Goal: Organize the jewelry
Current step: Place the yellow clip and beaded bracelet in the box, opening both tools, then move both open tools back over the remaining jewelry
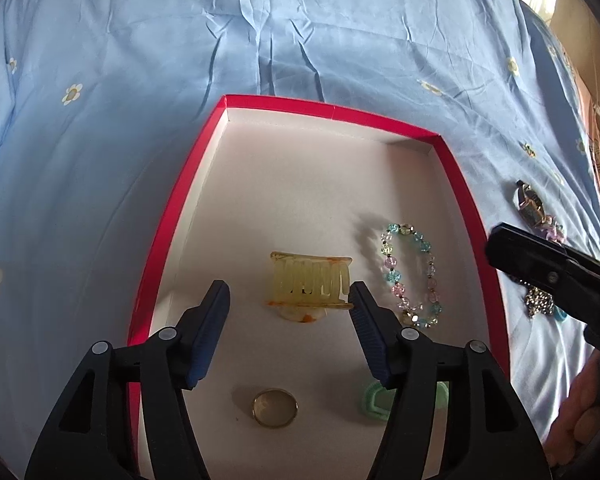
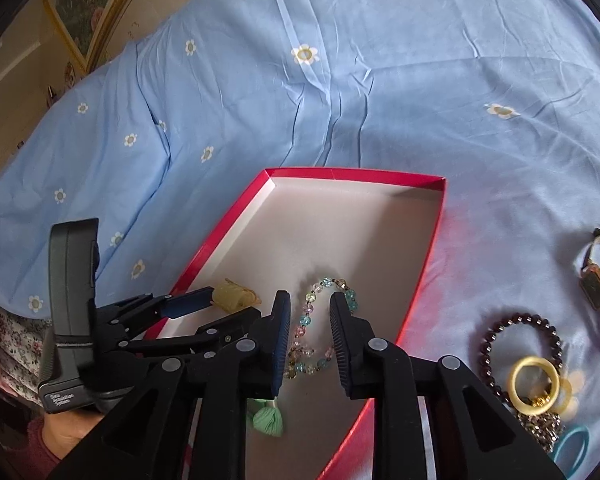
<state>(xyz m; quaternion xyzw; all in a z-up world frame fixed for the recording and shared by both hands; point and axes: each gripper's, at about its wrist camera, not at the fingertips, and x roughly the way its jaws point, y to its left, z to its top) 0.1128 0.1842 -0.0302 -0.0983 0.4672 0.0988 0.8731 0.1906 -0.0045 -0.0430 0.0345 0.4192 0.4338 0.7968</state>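
Red-rimmed box (image 1: 180, 216) lies open on the bedspread, containing yellow hair claw (image 1: 310, 280), pastel beaded bracelet (image 1: 412, 276), gold ring (image 1: 275, 407).

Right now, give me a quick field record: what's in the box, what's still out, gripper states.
surface: blue floral sheet
box: red, open, white inside
in box: yellow hair clip; pastel bead bracelet; gold ring; green piece, partly hidden
outside box: watch; dark bead bracelet; yellow ring; rhinestone piece
left gripper: open, above the hair clip, not pressing it
right gripper: open, over the pastel bracelet, not pressing it
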